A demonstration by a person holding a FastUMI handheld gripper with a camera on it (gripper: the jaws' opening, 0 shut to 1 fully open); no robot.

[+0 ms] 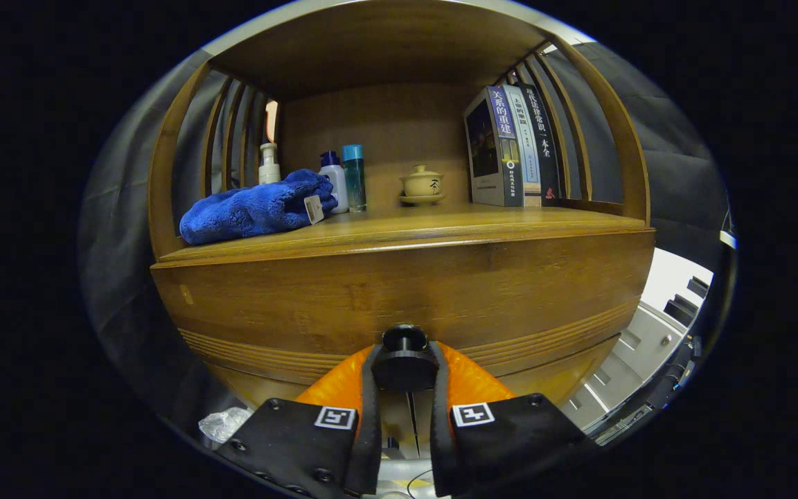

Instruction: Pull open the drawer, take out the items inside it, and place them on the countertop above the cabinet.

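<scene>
Gripper (405,367) fingers clamped on the round black drawer knob (404,355), one each side. Knob sits centred on the brown wooden drawer front (399,291), dead ahead. Pull axis: straight back toward the camera. Wooden countertop (440,225) above.

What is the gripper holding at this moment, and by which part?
The gripper is shut on the drawer knob: both fingers press on the sides of its round head, at the drawer front.
</scene>
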